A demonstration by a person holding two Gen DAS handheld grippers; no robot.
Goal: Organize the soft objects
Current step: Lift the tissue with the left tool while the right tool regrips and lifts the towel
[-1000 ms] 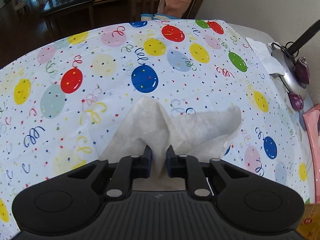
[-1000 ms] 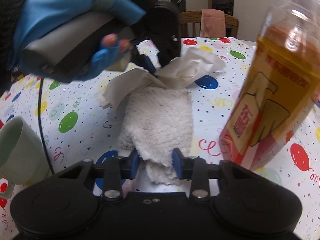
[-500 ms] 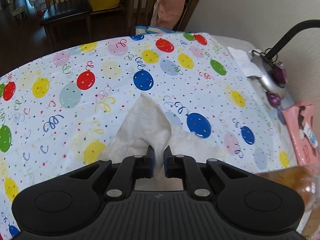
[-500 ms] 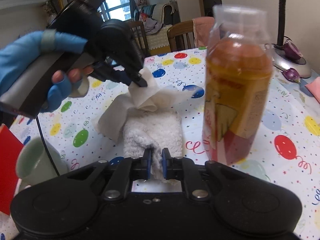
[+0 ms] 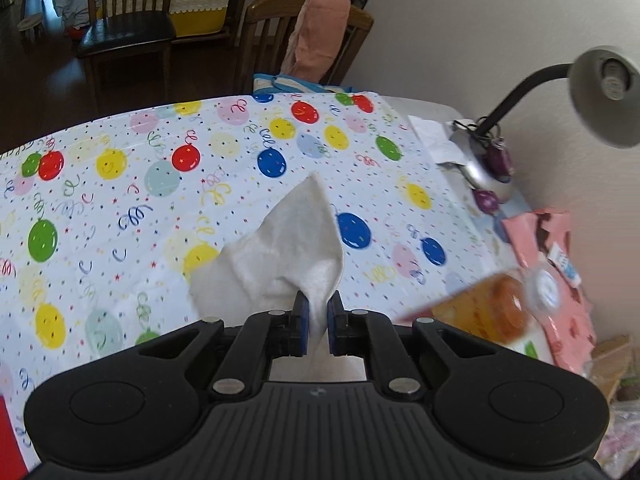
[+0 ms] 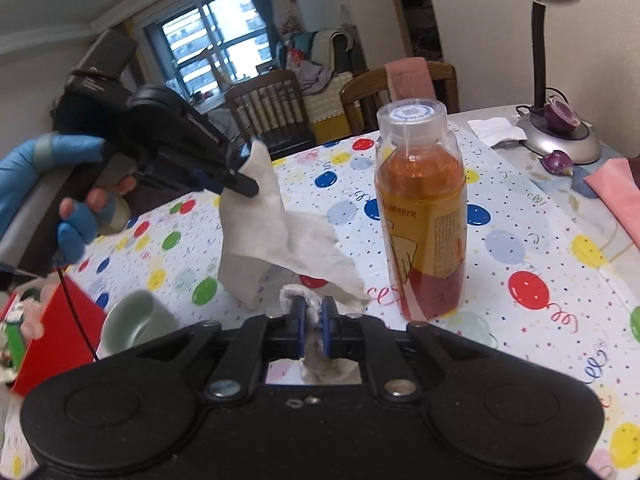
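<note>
Your left gripper (image 5: 316, 314) pinches the white cloth (image 5: 288, 256) between its jaws at lower centre; the cloth peaks upward over the balloon-print tabletop (image 5: 120, 200). A blurred orange bottle (image 5: 492, 312) sits at the right.

Wooden chairs (image 5: 280, 36) stand behind the balloon-print table (image 5: 120, 184), a window (image 6: 216, 40) beyond, lamp (image 6: 540, 40) right.

Balloon-print table (image 6: 532, 240) – bottle (image 6: 422, 220), lamp (image 6: 560, 136), cup (image 6: 136, 320).

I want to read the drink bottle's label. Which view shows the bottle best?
The right wrist view: the bottle stands upright, sharp and whole beside the cloth. The left wrist view catches it only as a blur at the right.
</note>
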